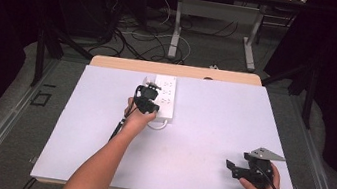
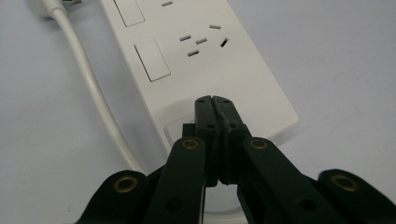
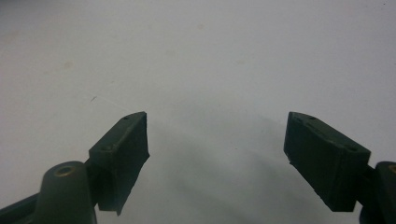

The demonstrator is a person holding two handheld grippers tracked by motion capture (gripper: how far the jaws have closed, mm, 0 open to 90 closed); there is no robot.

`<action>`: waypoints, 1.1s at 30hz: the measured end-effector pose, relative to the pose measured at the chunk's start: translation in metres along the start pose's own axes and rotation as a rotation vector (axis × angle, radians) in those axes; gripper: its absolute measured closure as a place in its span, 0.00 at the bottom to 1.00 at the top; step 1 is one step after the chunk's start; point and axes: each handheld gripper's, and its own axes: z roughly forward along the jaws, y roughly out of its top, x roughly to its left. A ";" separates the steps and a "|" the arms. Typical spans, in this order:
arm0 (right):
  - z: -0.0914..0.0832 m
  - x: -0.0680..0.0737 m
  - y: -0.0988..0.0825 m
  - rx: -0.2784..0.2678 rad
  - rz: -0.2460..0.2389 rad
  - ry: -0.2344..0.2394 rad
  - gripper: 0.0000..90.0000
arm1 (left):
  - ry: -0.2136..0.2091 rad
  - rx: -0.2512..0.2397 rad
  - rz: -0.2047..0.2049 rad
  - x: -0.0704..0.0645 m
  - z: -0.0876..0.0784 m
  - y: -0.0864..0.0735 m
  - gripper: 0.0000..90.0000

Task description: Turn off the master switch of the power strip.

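Your left tongs [image 2: 215, 100] are pressed tight together with nothing between them. Their tips sit right over the near end of the white power strip [image 2: 219, 70], on or just above the last rocker switch [image 2: 175, 128]. The power strip lies flat on the white desk [image 1: 211, 131], toward the far side, and its white cord [image 2: 88, 84] runs along beside it.

It looks like you want to push that switch. If you push too far to the side, the tips can slide off the smooth plastic and miss it. If you push too hard at the very end, the light strip can tip up or skid across the desk, because nothing holds it down. Mind the cord too; the tongs could catch it and drag the strip.

Your right tongs [image 3: 217, 154] are spread wide and hold nothing. They rest over bare desk near your side, well apart from the strip, so they can't steady it from there.
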 end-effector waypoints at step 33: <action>-0.001 0.000 0.000 -0.003 0.004 -0.002 0.24 | 0.041 0.001 -0.006 -0.001 0.005 0.000 1.00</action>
